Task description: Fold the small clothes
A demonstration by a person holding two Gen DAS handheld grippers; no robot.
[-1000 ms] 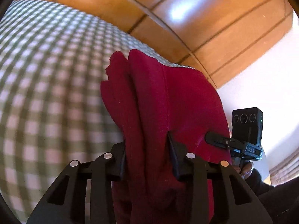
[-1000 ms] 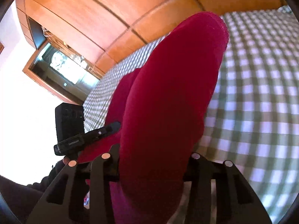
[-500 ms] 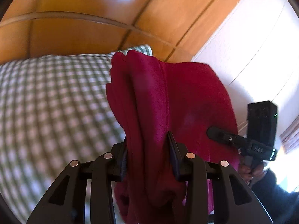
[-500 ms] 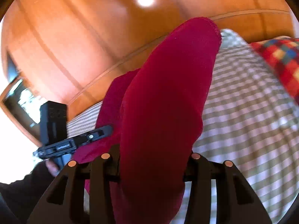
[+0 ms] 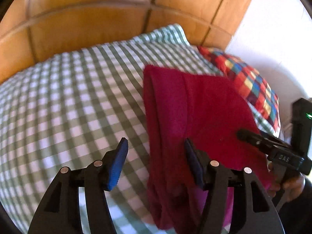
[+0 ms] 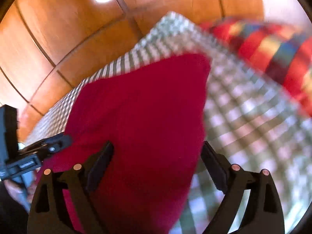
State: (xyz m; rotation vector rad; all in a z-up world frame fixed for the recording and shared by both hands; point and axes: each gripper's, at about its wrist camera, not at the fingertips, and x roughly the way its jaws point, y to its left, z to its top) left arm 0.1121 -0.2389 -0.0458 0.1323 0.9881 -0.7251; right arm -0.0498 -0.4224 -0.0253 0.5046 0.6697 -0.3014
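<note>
A folded dark red garment point(image 5: 195, 109) lies on the green-and-white checked bedcover point(image 5: 68, 101). My left gripper point(image 5: 156, 152) is open; the garment's left folded edge lies against its right finger, with the left finger apart from the cloth. In the right wrist view the same garment point(image 6: 148, 120) fills the gap of my right gripper point(image 6: 156, 156), which is open with both fingers spread wide beside the cloth. The right wrist view is blurred by motion. Each gripper shows at the edge of the other's view.
A multicoloured checked cushion point(image 5: 253, 85) lies on the bed just beyond the garment, also in the right wrist view point(image 6: 273, 46). A wooden panelled headboard point(image 5: 97, 19) rises behind the bed. A white wall point(image 5: 282, 29) is at the right.
Both grippers have opened and let go of the red garment, which has come down onto the bedcover. Both views have tilted down and the cushion has come into view.
</note>
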